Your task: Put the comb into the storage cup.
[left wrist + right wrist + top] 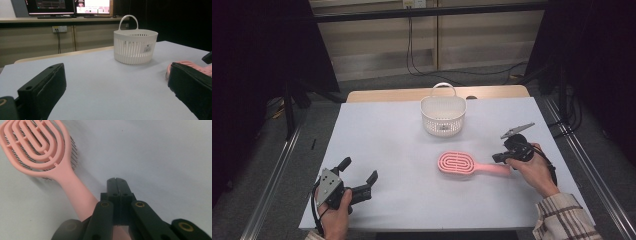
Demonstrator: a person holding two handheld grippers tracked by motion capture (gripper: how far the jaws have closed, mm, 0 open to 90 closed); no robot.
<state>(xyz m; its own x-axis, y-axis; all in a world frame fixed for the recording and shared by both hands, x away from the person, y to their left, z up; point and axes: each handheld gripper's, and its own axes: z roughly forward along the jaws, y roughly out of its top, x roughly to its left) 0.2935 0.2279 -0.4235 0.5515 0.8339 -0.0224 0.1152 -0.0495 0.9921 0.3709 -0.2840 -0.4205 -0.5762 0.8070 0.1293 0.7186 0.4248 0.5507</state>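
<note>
A pink hairbrush (pixel 457 163) lies flat on the white table (pixel 382 140), right of centre, its handle pointing right. My right gripper (pixel 498 157) sits at the end of that handle. In the right gripper view its jaws (pixel 119 183) are pressed together with nothing between them, and the hairbrush (pixel 37 147) handle runs down past their left side and under the gripper body. My left gripper (pixel 359 168) rests near the front left corner, open and empty. In the left gripper view the gripper (pixel 115 82) faces the basket, and the hairbrush (pixel 190 65) peeks out behind its right jaw.
A white slotted basket (pixel 443 116) with a loop handle stands at the back centre of the table, also seen ahead in the left gripper view as the basket (pixel 135 47). Beyond the table are a wall, cables and monitors (pixel 70 6).
</note>
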